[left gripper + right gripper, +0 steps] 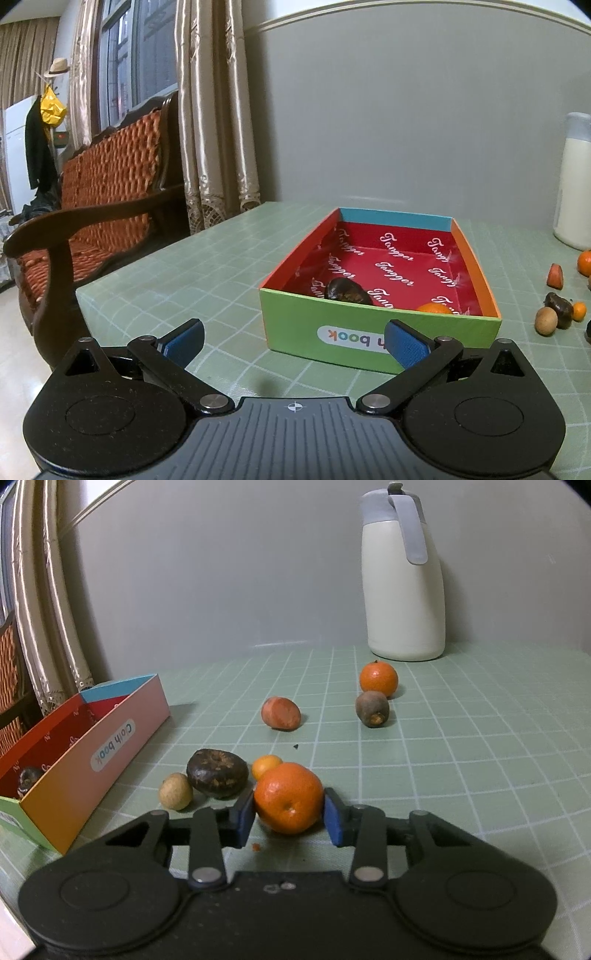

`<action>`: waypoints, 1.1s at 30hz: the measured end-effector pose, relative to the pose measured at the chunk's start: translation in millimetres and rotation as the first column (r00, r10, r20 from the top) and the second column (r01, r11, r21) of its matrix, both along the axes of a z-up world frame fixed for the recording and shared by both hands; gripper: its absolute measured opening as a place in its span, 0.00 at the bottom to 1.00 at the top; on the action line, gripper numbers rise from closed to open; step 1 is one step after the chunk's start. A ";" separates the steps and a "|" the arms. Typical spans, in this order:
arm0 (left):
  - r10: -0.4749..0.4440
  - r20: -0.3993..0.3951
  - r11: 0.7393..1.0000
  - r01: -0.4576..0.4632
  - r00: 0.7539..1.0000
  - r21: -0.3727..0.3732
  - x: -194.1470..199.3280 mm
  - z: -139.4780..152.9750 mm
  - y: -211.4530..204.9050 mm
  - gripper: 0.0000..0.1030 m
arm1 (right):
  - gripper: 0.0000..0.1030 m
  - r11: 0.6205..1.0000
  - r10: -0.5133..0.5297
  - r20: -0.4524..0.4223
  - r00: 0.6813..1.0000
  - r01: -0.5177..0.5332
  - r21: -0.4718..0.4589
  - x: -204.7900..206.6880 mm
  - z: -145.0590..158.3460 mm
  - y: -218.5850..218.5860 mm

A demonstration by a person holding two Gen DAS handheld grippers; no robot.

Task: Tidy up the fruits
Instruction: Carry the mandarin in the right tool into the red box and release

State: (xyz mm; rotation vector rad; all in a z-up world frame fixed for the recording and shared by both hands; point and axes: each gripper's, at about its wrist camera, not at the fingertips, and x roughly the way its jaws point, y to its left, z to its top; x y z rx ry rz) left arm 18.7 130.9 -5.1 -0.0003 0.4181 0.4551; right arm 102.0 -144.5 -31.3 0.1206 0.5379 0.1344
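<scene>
A colourful open box (380, 339) with a red lining stands on the green table; it also shows at the left of the right wrist view (74, 775). Inside it lie a dark fruit (347, 291) and an orange fruit (434, 308). My left gripper (295, 341) is open and empty, just in front of the box. My right gripper (290, 814) is shut on an orange tangerine (288, 797) at table level. Beside it lie a dark fruit (217, 773), a tan round fruit (175, 791) and a small orange fruit (265, 765).
Farther back on the table are a reddish fruit (280, 713), a brown fruit (372, 708) and another tangerine (378, 679). A white jug (402, 579) stands against the wall. A wooden bench (92, 221) stands left of the table edge.
</scene>
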 end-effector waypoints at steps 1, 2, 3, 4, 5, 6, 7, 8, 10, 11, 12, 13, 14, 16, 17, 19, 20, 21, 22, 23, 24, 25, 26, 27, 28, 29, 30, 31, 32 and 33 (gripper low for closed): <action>0.002 0.001 1.000 -0.002 1.000 0.001 -0.8 0.0 0.6 1.00 | 0.38 1.000 0.001 0.000 1.000 -0.001 -0.002 0.0 0.0 0.2; 0.004 0.002 1.000 -0.004 1.000 0.001 -1.1 0.0 0.7 1.00 | 0.37 1.000 0.001 0.001 1.000 -0.001 -0.002 -0.1 0.2 0.1; 0.006 0.002 1.000 -0.006 1.000 0.001 -1.8 0.0 1.4 1.00 | 0.37 1.000 0.000 0.001 1.000 0.000 -0.001 -0.3 0.3 -0.1; 0.008 0.003 1.000 -0.008 1.000 0.000 -2.5 0.0 2.3 1.00 | 0.37 1.000 0.000 0.002 1.000 0.000 0.001 -0.3 0.3 0.4; 0.010 0.004 1.000 -0.010 1.000 -0.002 -3.2 -0.2 3.8 1.00 | 0.36 1.000 0.000 0.003 1.000 0.000 0.003 -0.5 0.3 0.4; 0.014 0.005 1.000 -0.014 1.000 -0.005 -3.8 -0.1 5.7 1.00 | 0.36 1.000 0.000 0.005 1.000 0.000 0.002 -0.9 0.4 0.8; 0.018 0.006 1.000 -0.018 1.000 -0.008 -4.2 0.0 7.0 1.00 | 0.36 1.000 0.002 0.007 1.000 -0.002 0.001 -1.5 0.6 1.1; 0.022 0.006 1.000 -0.022 1.000 -0.011 -4.4 0.1 8.3 1.00 | 0.36 1.000 0.004 0.007 1.000 -0.004 0.003 -2.1 0.7 1.2; 0.031 0.007 0.999 -0.031 0.999 -0.020 -5.1 -0.1 11.2 1.00 | 0.36 1.000 0.009 0.009 1.000 -0.009 0.016 -4.0 1.3 0.1; 0.036 0.009 0.999 -0.035 0.999 -0.025 -5.5 0.1 12.9 1.00 | 0.36 1.000 0.011 0.012 1.000 -0.011 0.016 -5.0 1.9 -0.2; 0.040 0.011 0.999 -0.039 0.999 -0.031 -5.4 0.3 14.5 1.00 | 0.36 1.000 0.015 0.018 1.000 -0.015 0.017 -6.2 2.8 -0.2; 0.044 0.012 0.998 -0.044 0.999 -0.037 -5.7 0.5 16.1 1.00 | 0.36 1.000 0.021 0.023 1.000 -0.022 0.017 -7.0 4.1 0.1; 0.048 0.014 0.998 -0.048 0.999 -0.043 -5.9 0.6 17.9 1.00 | 0.36 0.999 0.030 0.029 0.999 -0.030 0.015 -8.0 5.4 1.2; 0.059 0.019 0.997 -0.058 0.998 -0.054 -6.9 0.7 21.1 1.00 | 0.36 0.998 0.052 0.048 0.997 -0.053 0.024 -11.0 9.6 4.4; 0.064 0.019 0.996 -0.062 0.998 -0.058 -6.9 0.4 22.8 1.00 | 0.36 0.997 0.070 0.060 0.996 -0.072 0.027 -12.7 12.5 7.2; 0.076 0.024 0.995 -0.074 0.997 -0.068 -8.2 0.3 26.6 1.00 | 0.36 0.994 0.106 0.081 0.991 -0.108 0.030 -15.9 18.4 13.9; 0.081 0.026 0.994 -0.079 0.996 -0.073 -9.2 0.3 28.4 1.00 | 0.36 0.991 0.125 0.089 0.988 -0.128 0.032 -17.6 21.5 17.8; 0.087 0.026 0.993 -0.085 0.996 -0.076 -9.7 0.4 30.0 1.00 | 0.36 0.987 0.150 0.100 0.984 -0.154 0.038 -19.5 25.2 22.6; 0.094 0.027 0.993 -0.092 0.995 -0.081 -10.5 0.1 32.3 1.00 | 0.36 0.984 0.168 0.109 0.980 -0.174 0.045 -21.2 28.2 27.0; 0.100 0.027 0.992 -0.097 0.995 -0.086 -11.4 -0.1 34.8 1.00 | 0.36 0.980 0.187 0.117 0.975 -0.194 0.052 -22.9 31.5 32.6; 0.105 0.026 0.991 -0.103 0.994 -0.091 -11.9 -0.5 37.4 1.00 | 0.36 0.975 0.207 0.122 0.971 -0.215 0.060 -23.3 34.7 38.3; 0.112 0.025 0.989 -0.109 0.993 -0.096 -13.0 -0.9 40.2 1.00 | 0.36 0.970 0.223 0.129 0.966 -0.233 0.068 -23.6 37.1 44.2; 0.117 0.025 0.988 -0.114 0.993 -0.100 -14.3 -1.4 42.6 1.00 | 0.36 0.965 0.241 0.135 0.961 -0.252 0.072 -24.1 40.2 50.7; 0.124 0.025 0.987 -0.120 0.992 -0.105 -15.6 -1.8 45.4 1.00 | 0.36 0.959 0.263 0.142 0.954 -0.274 0.071 -23.5 43.5 58.5; 0.130 0.025 0.986 -0.127 0.991 -0.109 -16.7 -2.0 47.9 1.00 | 0.36 0.954 0.280 0.146 0.949 -0.291 0.067 -22.4 45.3 66.1; 0.138 0.026 0.984 -0.134 0.990 -0.114 -18.1 -2.4 50.9 1.00 | 0.36 0.949 0.296 0.149 0.943 -0.308 0.065 -22.3 48.1 72.2; 0.145 0.026 0.983 -0.141 0.989 -0.119 -19.1 -2.7 53.6 1.00 | 0.36 0.943 0.314 0.152 0.937 -0.327 0.064 -21.5 50.5 79.3; 0.153 0.025 0.981 -0.149 0.988 -0.124 -20.4 -3.2 56.6 1.00 | 0.36 0.938 0.327 0.153 0.932 -0.340 0.063 -21.3 52.0 85.1; 0.158 0.025 0.980 -0.154 0.987 -0.129 -22.0 -3.3 59.7 1.00 | 0.36 0.933 0.343 0.155 0.927 -0.355 0.061 -20.8 53.7 91.6; 0.163 0.025 0.978 -0.159 0.986 -0.134 -23.0 -3.6 62.1 1.00 | 0.36 0.928 0.355 0.156 0.922 -0.368 0.057 -20.9 55.0 97.3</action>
